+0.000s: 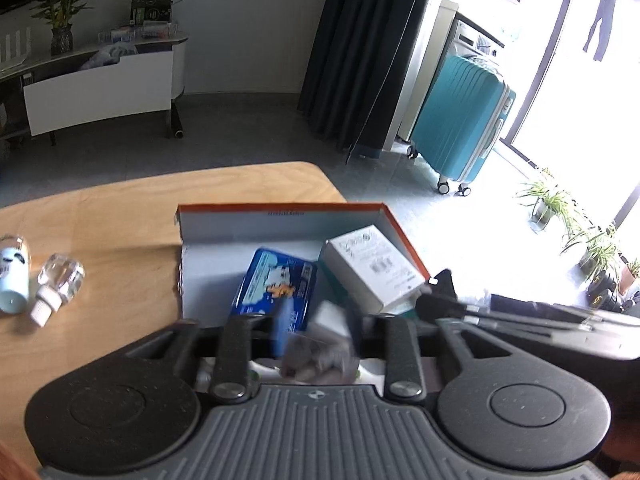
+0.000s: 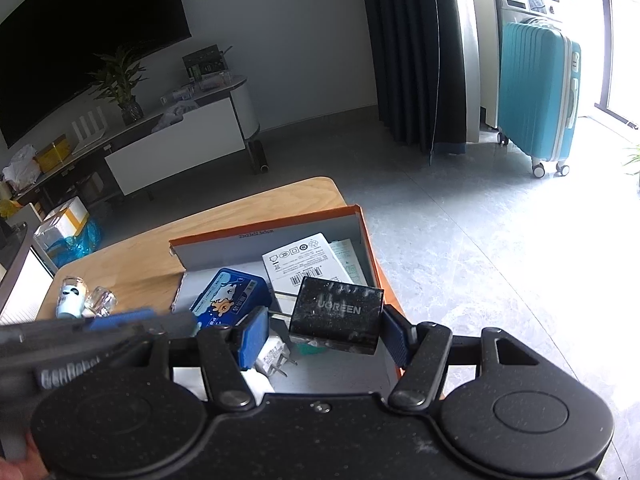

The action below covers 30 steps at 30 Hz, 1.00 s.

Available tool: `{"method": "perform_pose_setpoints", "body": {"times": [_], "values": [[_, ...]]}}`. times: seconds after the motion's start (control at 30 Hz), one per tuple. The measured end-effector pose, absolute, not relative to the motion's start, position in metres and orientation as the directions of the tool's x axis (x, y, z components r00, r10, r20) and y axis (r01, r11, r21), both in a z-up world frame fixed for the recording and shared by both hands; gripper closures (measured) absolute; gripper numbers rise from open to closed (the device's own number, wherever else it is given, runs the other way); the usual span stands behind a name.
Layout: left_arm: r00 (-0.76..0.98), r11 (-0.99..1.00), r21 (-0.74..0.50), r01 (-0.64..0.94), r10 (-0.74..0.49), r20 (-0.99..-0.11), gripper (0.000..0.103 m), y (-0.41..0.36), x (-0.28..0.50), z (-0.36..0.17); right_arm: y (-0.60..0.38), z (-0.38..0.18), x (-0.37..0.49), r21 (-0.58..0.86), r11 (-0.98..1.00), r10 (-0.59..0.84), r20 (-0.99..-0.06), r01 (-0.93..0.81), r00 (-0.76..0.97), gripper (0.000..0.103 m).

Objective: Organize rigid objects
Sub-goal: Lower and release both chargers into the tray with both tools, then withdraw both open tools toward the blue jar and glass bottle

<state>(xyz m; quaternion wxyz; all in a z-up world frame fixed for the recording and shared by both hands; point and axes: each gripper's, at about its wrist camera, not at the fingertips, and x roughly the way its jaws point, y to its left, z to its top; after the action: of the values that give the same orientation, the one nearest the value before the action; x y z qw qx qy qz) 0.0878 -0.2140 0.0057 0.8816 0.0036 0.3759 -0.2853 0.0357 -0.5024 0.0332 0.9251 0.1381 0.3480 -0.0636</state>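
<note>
An orange-rimmed cardboard box (image 1: 280, 210) (image 2: 268, 224) sits on the wooden table (image 1: 120, 216). Inside lie a blue tin (image 1: 272, 286) (image 2: 228, 296) and a white carton (image 1: 372, 268) (image 2: 304, 260). My left gripper (image 1: 320, 332) hovers low over the box, its blue pads blurred around a small whitish object (image 1: 320, 344); whether it grips is unclear. My right gripper (image 2: 324, 328) is open over the box, with a black UGREEN charger (image 2: 338, 320) between its pads, touching the right pad but not the left one. A white plug (image 2: 274, 356) lies beneath.
A pale blue bottle (image 1: 12, 276) (image 2: 70, 298) and a clear glass bottle (image 1: 60, 280) (image 2: 100, 300) lie on the table left of the box. The table's far edge and right corner are near the box. A teal suitcase (image 1: 464, 116) stands on the floor beyond.
</note>
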Motion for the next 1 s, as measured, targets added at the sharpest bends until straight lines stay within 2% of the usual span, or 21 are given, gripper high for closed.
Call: {"method": "perform_pose_setpoints", "body": {"times": [0.13, 0.37, 0.7, 1.0], "values": [[0.544, 0.834, -0.238, 0.497, -0.513, -0.664, 0.077, -0.217, 0.101, 0.010, -0.503, 0.031, 0.038, 0.225, 0.951, -0.011, -0.665, 0.214, 0.747, 0.025], [0.537, 0.815, -0.291, 0.502, -0.557, -0.634, 0.074, -0.209, 0.102, 0.019, -0.498, 0.039, 0.030, 0.209, 0.954, -0.034, -0.635, 0.214, 0.772, 0.023], [0.602, 0.876, -0.247, 0.415, -0.468, -0.647, 0.045, -0.164, 0.096, 0.026, -0.465, 0.057, 0.028, 0.194, 0.970, -0.001, -0.591, 0.143, 0.807, 0.019], [0.652, 0.924, -0.214, 0.316, -0.376, -0.659, 0.034, -0.120, 0.090, 0.031, -0.418, 0.062, 0.037, 0.184, 0.981, 0.061, -0.595, 0.062, 0.801, 0.019]]}}
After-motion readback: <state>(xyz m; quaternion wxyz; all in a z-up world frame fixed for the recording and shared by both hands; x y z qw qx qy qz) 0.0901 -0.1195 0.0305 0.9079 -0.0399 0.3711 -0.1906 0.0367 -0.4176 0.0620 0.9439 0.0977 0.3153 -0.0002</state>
